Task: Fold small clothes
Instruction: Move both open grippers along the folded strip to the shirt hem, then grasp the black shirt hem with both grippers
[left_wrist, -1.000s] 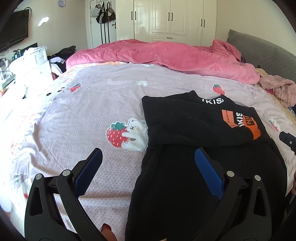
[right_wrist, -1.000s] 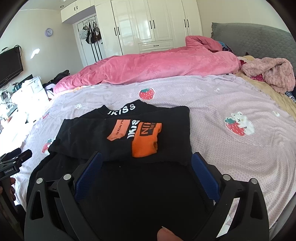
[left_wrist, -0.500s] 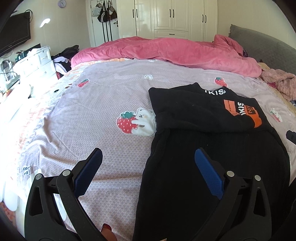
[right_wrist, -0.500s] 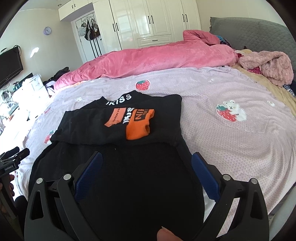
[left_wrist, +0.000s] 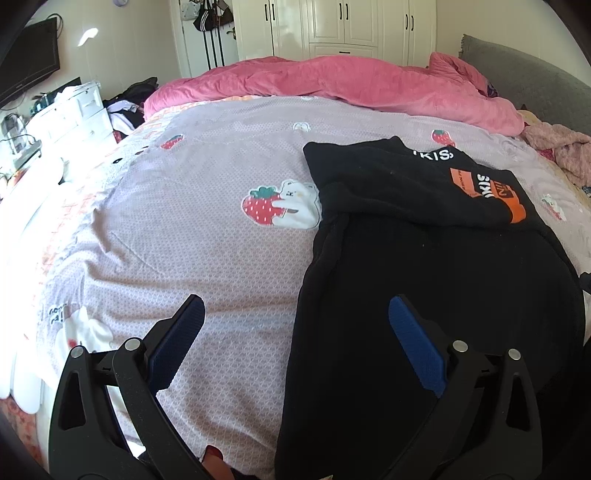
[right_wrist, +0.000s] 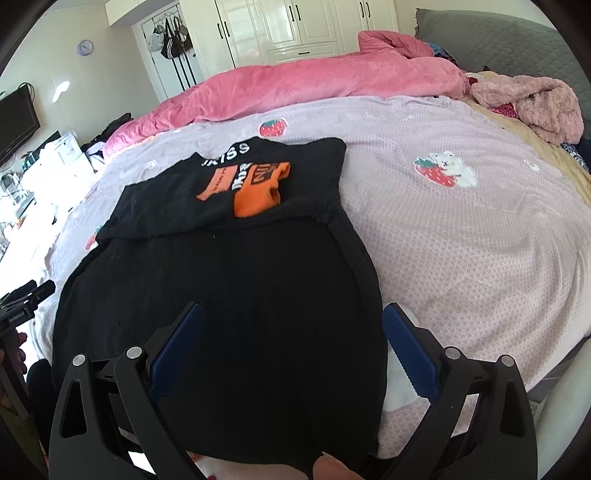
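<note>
A black garment (right_wrist: 229, 288) lies flat on the bed (right_wrist: 461, 236), on a lilac sheet printed with strawberries and white bears. Its far part is folded back over itself, so a black band crosses the cloth with an orange patch (right_wrist: 255, 184) on top. White letters near the neckline read "KISS" (right_wrist: 231, 153) in the right wrist view, the first character unclear; in the left wrist view the same line (left_wrist: 432, 155) shows as "KIS". The orange patch carries more white and black lettering, partly "NIN" and small print too fine to read.

The right gripper (right_wrist: 291, 332) hovers over the near hem of the garment, its jaws spread wide and holding nothing. The left gripper (left_wrist: 295, 328) hangs over the garment's left edge, one blue pad above the sheet and the other above the black cloth, jaws likewise wide apart and empty.

A pink duvet (left_wrist: 351, 85) is heaped along the far side of the bed, before white wardrobes (right_wrist: 295, 29).
</note>
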